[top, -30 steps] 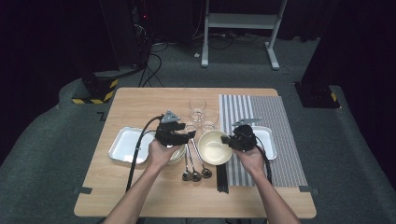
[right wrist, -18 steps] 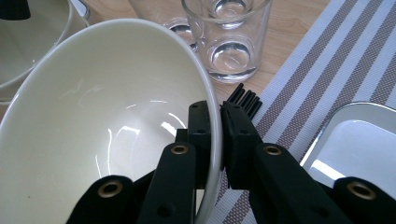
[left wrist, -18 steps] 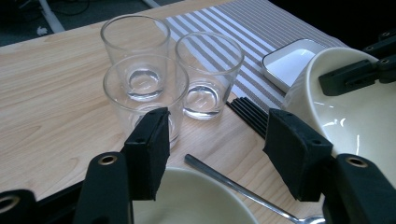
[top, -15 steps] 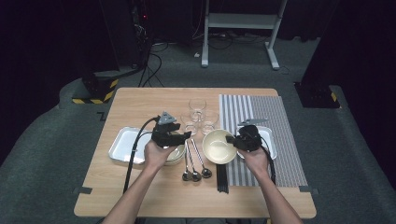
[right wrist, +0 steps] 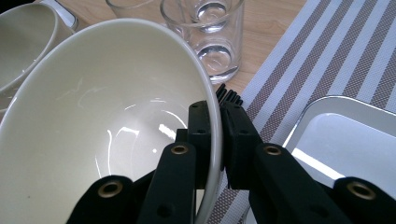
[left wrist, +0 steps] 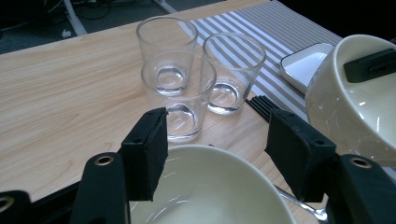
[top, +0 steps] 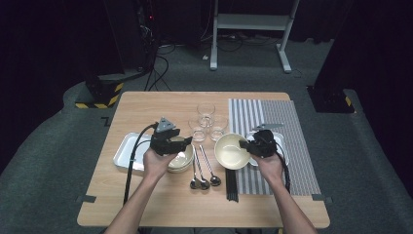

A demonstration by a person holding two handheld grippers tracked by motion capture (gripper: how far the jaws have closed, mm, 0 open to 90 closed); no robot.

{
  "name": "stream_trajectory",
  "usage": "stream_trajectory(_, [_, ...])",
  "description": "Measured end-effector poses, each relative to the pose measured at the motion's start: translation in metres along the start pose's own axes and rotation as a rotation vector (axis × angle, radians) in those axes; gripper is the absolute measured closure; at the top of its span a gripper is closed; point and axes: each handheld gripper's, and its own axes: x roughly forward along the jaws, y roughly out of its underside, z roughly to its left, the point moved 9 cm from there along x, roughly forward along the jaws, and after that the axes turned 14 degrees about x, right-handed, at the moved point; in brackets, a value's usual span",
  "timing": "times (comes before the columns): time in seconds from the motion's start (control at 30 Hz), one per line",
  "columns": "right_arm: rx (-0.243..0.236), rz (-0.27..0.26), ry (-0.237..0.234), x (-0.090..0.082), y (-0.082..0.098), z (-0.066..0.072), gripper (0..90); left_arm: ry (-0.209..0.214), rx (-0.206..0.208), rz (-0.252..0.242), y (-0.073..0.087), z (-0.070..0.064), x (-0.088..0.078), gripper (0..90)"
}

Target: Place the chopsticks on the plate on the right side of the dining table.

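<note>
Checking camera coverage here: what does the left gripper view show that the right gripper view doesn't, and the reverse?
Left gripper view: the left gripper open over a cream ceramic bowl, three clear drinking glasses seen whole, and a metal spoon. Right gripper view: the right gripper shut on the rim of a second cream bowl, whose inside is in full sight. Both share the two bowls, glasses, the grey-striped placemat, the white rectangular tray and black chopstick ends.
</note>
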Motion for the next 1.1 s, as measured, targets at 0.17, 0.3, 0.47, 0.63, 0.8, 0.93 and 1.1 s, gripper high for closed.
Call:
stream_trajectory(0.17, [0.009,-0.004,0.004,-0.002,0.001,-0.003,83.1,-0.008,-0.016,0.005,0.006,0.005,-0.003,38.2])
stream_trajectory(0.3, [0.013,-0.008,0.010,-0.004,0.001,-0.006,83.1,-0.016,-0.025,-0.002,0.008,0.008,-0.006,37.9])
stream_trajectory(0.47, [0.019,-0.012,0.013,-0.006,0.000,-0.008,83.1,-0.024,-0.026,-0.004,0.009,0.010,-0.009,37.5])
stream_trajectory(0.63, [0.026,-0.016,0.017,-0.009,-0.001,-0.010,83.1,-0.036,-0.033,-0.008,0.011,0.013,-0.012,37.3])
stream_trajectory(0.8, [0.033,-0.024,0.022,-0.011,-0.002,-0.013,83.0,-0.044,-0.041,-0.007,0.015,0.015,-0.014,36.9])
stream_trajectory(0.93, [0.037,-0.022,0.028,-0.011,-0.002,-0.015,83.1,-0.050,-0.049,-0.005,0.018,0.018,-0.016,36.8])
stream_trajectory(1.1, [0.041,-0.025,0.030,-0.012,-0.003,-0.016,83.0,-0.058,-0.054,-0.006,0.020,0.020,-0.019,36.7])
